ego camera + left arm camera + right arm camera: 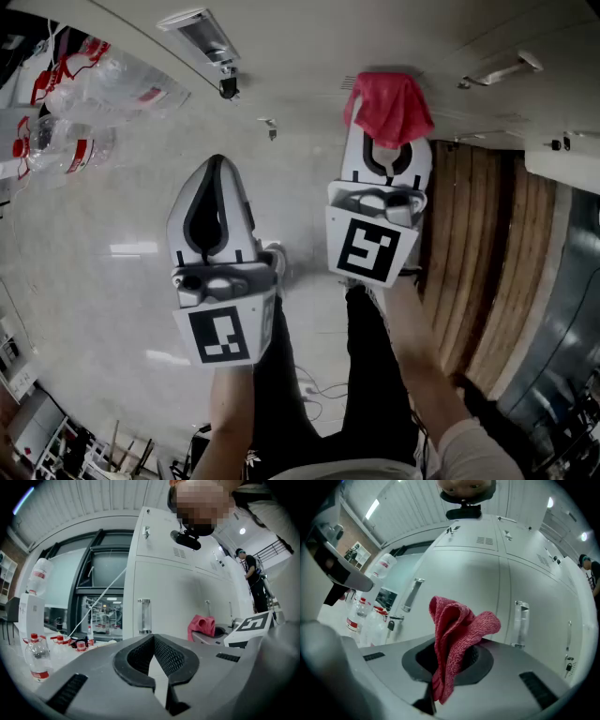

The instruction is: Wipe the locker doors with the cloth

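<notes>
A: Your right gripper (387,157) is clamping the red cloth (457,634). Its jaws are pressing together on the lower folds, and the rest is bunching up above them.

B: You are holding that cloth up in front of the white locker doors (487,583), between two upright bar handles (411,595). Whether it is touching the door, I cannot tell.

A: From the head view, the cloth is draping over the right gripper's tips and hiding them, right by the pale locker face.

B: Your left gripper (152,641) is carrying nothing. Its jaws are meeting at the tips, leaving only an oval gap between the ribbed pads (171,656), and nothing is sitting in that gap.

A: You are holding it to the left of the right one, a little further back from the lockers and well apart from the cloth. It is pointing the same way.

B: Along the left gripper's jaws, a locker door with a clear upright handle (144,616) is facing you, and the cloth is showing off to the right.

A: Clear water bottles (37,656) with red labels and caps are sitting to the left of the lockers.

B: A person (251,581) in dark clothes is standing further along the locker row, at the far right.

A: Your black trousers (375,375) are showing below both grippers.
</notes>
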Motion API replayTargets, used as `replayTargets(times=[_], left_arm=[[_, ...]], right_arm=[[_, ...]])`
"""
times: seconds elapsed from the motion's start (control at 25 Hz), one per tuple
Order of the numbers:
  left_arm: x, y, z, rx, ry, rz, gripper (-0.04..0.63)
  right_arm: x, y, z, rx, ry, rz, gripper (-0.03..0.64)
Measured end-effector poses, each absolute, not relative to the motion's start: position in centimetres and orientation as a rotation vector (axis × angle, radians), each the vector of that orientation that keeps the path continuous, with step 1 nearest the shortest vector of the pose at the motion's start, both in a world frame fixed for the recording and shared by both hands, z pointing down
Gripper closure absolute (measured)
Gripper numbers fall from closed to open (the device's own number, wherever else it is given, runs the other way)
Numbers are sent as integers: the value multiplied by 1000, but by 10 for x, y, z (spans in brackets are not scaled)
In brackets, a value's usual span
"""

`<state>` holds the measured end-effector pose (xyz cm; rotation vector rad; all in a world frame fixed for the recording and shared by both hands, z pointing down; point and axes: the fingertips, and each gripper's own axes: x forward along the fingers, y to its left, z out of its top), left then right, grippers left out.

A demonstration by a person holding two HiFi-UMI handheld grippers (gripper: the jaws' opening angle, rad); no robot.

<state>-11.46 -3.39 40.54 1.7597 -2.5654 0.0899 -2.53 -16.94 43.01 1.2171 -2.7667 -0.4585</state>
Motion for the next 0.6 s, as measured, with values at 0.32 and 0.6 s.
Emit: replayTargets(times=[0.32, 0.6], left_arm=[[-162, 1, 438, 1741, -2632, 129, 580], [-196, 16, 451, 1703, -2681, 96, 580]], right_arm=[[-110, -121, 474, 1049, -2855, -538, 586], [-154, -111, 485, 1003, -2929, -541, 586]])
